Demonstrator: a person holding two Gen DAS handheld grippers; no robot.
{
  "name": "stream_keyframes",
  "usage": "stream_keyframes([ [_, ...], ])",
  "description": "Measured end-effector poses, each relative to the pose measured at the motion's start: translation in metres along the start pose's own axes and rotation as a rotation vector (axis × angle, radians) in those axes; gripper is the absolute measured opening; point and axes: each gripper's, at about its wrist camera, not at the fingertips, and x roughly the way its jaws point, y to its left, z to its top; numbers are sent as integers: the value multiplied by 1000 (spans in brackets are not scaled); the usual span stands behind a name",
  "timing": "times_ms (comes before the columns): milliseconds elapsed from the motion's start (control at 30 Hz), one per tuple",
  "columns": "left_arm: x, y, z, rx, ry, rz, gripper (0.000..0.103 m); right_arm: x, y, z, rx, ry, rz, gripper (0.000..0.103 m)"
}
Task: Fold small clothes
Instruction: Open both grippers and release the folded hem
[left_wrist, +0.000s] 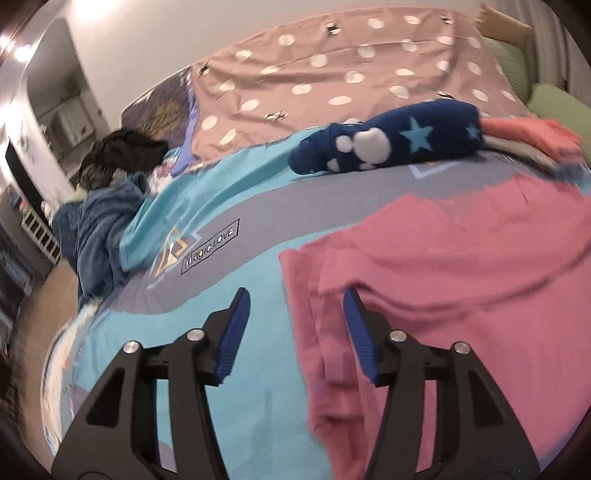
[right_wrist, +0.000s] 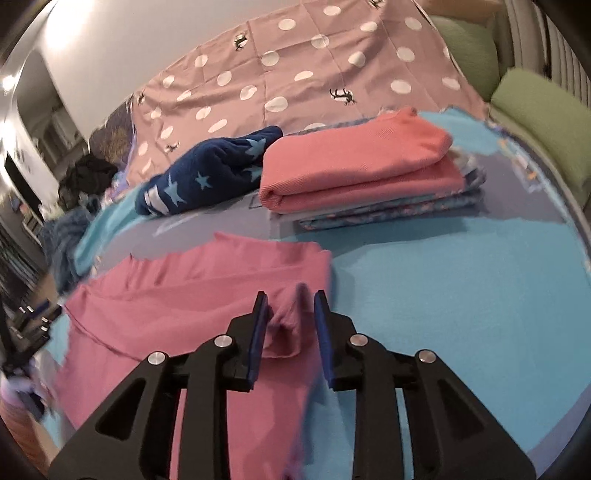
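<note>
A pink garment (left_wrist: 443, 266) lies spread flat on the blue and grey bedsheet (left_wrist: 221, 229). My left gripper (left_wrist: 295, 295) stands open over the garment's left edge; that edge runs between the fingers, and no pad presses on it. In the right wrist view the same pink garment (right_wrist: 192, 288) reaches up to my right gripper (right_wrist: 290, 295). A raised fold of it stands between the blue pads (right_wrist: 258, 332), against the left one and free of the right one. The right jaws are narrowly open.
A folded coral garment (right_wrist: 354, 162) tops a stack of patterned folded clothes (right_wrist: 388, 214) at the back. A navy star-print garment (right_wrist: 207, 173) lies beside it. Green pillows (right_wrist: 535, 110) sit at the right, a dotted pink cover (right_wrist: 295, 74) behind, and dark unfolded clothes (left_wrist: 122, 155) at the far left.
</note>
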Motion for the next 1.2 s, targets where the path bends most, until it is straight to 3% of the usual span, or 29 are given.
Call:
stream_keyframes([
  [67, -10, -7, -12, 72, -11, -11, 61, -6, 6, -7, -96, -2, -46, 36],
  [167, -12, -22, -27, 182, 8, -35, 65, -7, 14, -19, -215, 25, -64, 39],
  [233, -6, -30, -31, 230, 18, -10, 65, -3, 21, -30, -294, 62, -69, 46],
  [367, 20, -33, -19, 242, 24, 32, 65, 22, 33, -40, -398, 120, -135, 51],
  [500, 50, -30, 13, 224, 1, 65, 66, 38, 32, -12, -334, 73, -117, 51],
  [600, 72, -8, 51, 80, -22, 81, 71, 49, 16, 22, -165, 4, -102, 51],
  [700, 86, 19, 65, -79, -7, 105, 71, 54, -8, 38, 6, -12, -82, 51],
  [800, 87, 40, 59, -167, -2, 23, 71, 54, -24, 35, 69, 3, -40, 51],
  [933, 92, 47, 46, -256, 42, -206, 71, 57, -32, 26, 109, 26, 18, 51],
  [1033, 94, 33, 46, -222, 39, -247, 71, 59, -31, 26, 124, 26, 46, 51],
  [1067, 97, 27, 47, -205, 46, -252, 68, 60, -29, 28, 119, 24, 53, 51],
  [1133, 108, 16, 49, -181, 81, -274, 44, 61, -23, 30, 93, 15, 56, 51],
  [1167, 113, 13, 49, -176, 106, -301, 10, 61, -18, 32, 74, 9, 49, 45],
  [1200, 120, 11, 51, -183, 130, -336, 3, 61, -16, 32, 59, 5, 48, 34],
])
